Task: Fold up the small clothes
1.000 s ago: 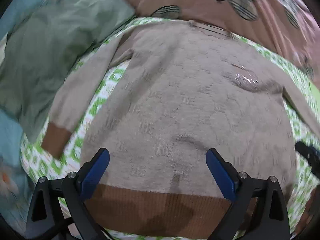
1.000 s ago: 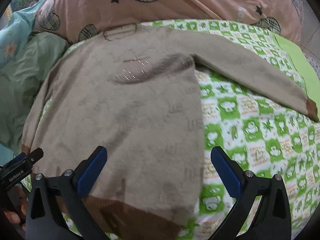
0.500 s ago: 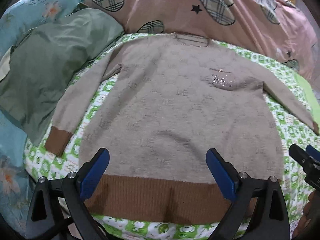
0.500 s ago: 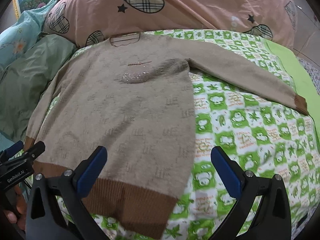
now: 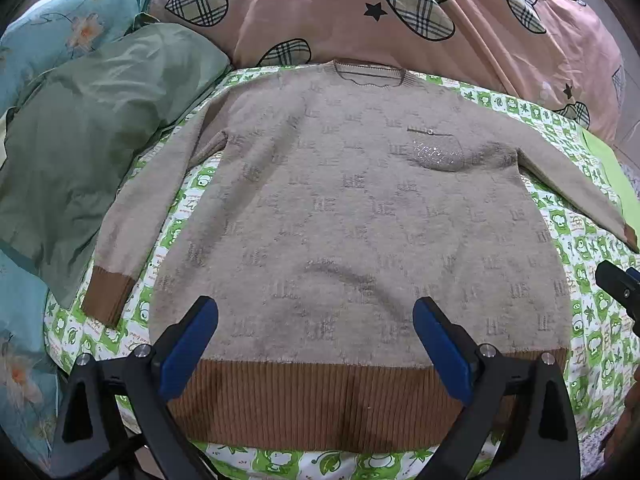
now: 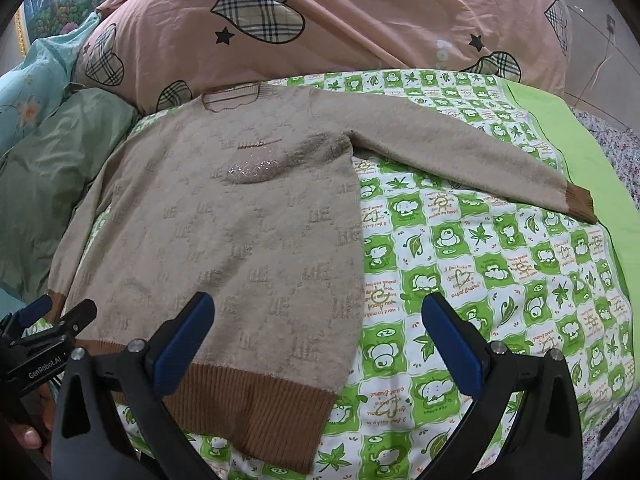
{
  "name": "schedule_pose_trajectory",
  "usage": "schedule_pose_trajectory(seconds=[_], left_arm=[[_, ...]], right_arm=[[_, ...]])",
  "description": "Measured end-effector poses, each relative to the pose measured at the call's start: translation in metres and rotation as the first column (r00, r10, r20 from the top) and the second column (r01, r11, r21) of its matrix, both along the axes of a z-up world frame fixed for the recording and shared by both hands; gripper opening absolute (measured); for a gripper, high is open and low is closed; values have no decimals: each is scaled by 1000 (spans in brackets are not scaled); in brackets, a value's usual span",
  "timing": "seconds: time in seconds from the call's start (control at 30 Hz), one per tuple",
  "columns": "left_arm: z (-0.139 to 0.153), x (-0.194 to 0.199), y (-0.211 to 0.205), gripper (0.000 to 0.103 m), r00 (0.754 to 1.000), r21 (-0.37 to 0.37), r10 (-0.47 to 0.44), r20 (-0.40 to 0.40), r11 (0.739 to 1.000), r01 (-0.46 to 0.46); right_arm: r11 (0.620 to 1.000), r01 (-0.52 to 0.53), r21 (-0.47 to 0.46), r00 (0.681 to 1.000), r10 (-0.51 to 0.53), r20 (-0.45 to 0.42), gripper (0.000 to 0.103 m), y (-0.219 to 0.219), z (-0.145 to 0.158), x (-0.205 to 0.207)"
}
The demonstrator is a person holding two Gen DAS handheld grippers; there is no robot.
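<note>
Sweater (image 5: 352, 216): beige knit with brown ribbed hem and cuffs, lying flat and face up on the bed, unfolded. Its long axis runs from the hem, nearest both cameras, to the neckline (image 5: 370, 74) at the far end against the pink duvet (image 5: 400, 8). Both sleeves are spread outward and angled back toward the hem; the sleeve on the viewer's left ends in a brown cuff (image 5: 106, 294) beside the body, and the other extends across the sheet to a cuff (image 6: 578, 202) near the plain green border. A sequinned chest pocket (image 5: 438, 154) faces upward.

Left gripper (image 5: 316, 344): fingers spread wide apart, holding nothing, hovering over the hem band. Right gripper (image 6: 320, 340): fingers likewise spread and empty, positioned over the hem corner on that side, one finger above the knit and the other above the sheet.

Bed sheet (image 6: 500, 280): green-and-white checks with cartoon prints. A green pillow (image 5: 80, 140) and blue floral bedding (image 5: 60, 28) lie along the left edge.
</note>
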State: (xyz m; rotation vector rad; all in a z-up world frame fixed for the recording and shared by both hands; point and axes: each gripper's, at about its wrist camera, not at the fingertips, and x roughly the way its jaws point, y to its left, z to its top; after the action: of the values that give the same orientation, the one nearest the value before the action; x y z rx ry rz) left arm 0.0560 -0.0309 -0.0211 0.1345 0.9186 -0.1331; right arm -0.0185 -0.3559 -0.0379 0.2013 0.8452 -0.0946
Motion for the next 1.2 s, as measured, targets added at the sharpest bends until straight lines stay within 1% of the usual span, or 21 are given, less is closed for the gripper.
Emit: schedule_pose_trajectory(seconds=[0.77,1.03,1.2], left_arm=[[-13,19,-7,99,1000,22,-15,-18,1000,15],[-20,28,-12,99,999,32,-17,-33,999,18],[-24,34,-13,100,999,34,-21,-42,999,23]], right_arm=[[1000,-7,-4,999,7,-42,103,4,-17,14],[1000,8,3,999,-8,-50,103,-3,-21,19],[999,29,28,999,-28,-43,103,-18,-23,21]])
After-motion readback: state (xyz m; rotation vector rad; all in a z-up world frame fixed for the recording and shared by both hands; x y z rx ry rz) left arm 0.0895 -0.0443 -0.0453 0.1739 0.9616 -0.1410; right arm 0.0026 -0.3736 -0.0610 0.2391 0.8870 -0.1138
